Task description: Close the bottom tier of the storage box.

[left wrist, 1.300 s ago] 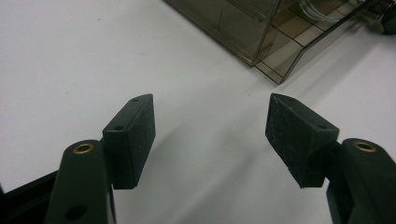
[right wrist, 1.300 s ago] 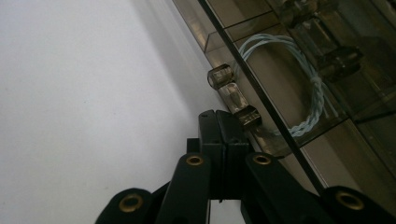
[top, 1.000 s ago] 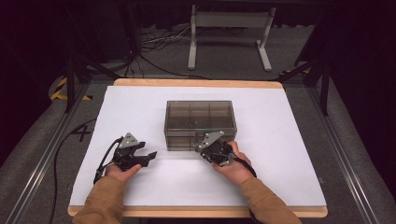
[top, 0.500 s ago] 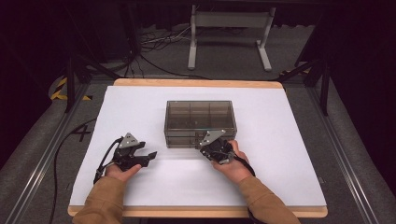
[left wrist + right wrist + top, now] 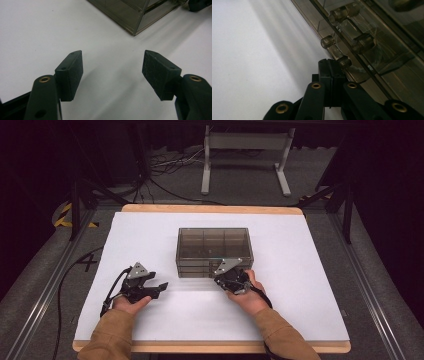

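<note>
Left gripper (image 5: 161, 286) rests on the white table (image 5: 300, 270), left of the box and apart from it. Jaws spread wide, nothing between them; in the left gripper view the pads (image 5: 160, 72) frame bare table, with the box corner (image 5: 136, 22) ahead and to the right.

Box (image 5: 214, 251): smoky clear plastic with drawers, mid-table, toward the person's side. Inner dividers visible from above; contents too dim to tell.

Right gripper (image 5: 223, 281) sits at the box's front face, right half. Jaws pressed together, gripping nothing. In the right gripper view the tips (image 5: 329, 65) lie just beside the lowest of the clear knobs (image 5: 344, 61); touching or not, cannot tell.

Judgement: step in hand is getting a drawer open, approach stage, no hold yet. Next move likely calls for parting the right jaws, closing them round a knob, then a straight pull toward the person. Left gripper may need to steady the box so it doesn't slide.
</note>
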Tool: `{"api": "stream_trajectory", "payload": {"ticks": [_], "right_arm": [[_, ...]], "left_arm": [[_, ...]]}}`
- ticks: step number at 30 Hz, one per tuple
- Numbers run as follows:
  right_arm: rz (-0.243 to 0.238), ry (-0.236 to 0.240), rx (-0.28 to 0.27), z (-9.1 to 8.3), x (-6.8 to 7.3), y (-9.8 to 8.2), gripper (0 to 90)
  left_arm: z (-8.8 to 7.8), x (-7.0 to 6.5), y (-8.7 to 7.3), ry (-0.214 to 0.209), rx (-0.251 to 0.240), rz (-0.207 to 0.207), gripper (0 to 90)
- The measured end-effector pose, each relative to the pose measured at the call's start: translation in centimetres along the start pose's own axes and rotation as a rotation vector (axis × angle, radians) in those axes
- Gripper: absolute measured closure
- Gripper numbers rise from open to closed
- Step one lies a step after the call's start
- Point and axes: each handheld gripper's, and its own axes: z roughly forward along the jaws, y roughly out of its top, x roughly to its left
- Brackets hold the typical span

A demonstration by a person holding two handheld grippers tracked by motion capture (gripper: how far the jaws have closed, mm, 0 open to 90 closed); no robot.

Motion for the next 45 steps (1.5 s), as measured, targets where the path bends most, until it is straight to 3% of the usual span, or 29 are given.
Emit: {"api": "stream_trajectory", "payload": {"ticks": [18,29,34,42,45], "right_arm": [[0.018,0.003,-0.007,0.0,-0.1,-0.1,90.0],[-0.012,0.059,-0.035,-1.2,0.5,0.4,86.7],[0.003,0.083,-0.056,-2.0,0.6,0.5,77.7],[0.044,0.105,-0.095,-3.1,0.5,0.3,53.8],[0.049,0.108,-0.1,-3.4,0.5,0.3,50.4]], "left_arm": [[-0.1,-0.1,-0.1,0.0,0.001,-0.004,33.9],[-0.1,-0.1,-0.1,-0.001,0.003,-0.007,33.8],[-0.1,-0.1,-0.1,0.0,0.002,-0.003,33.8],[-0.2,-0.1,-0.2,-0.001,0.003,-0.007,33.7],[-0.2,-0.1,-0.2,0.001,0.006,0.004,33.7]]}}
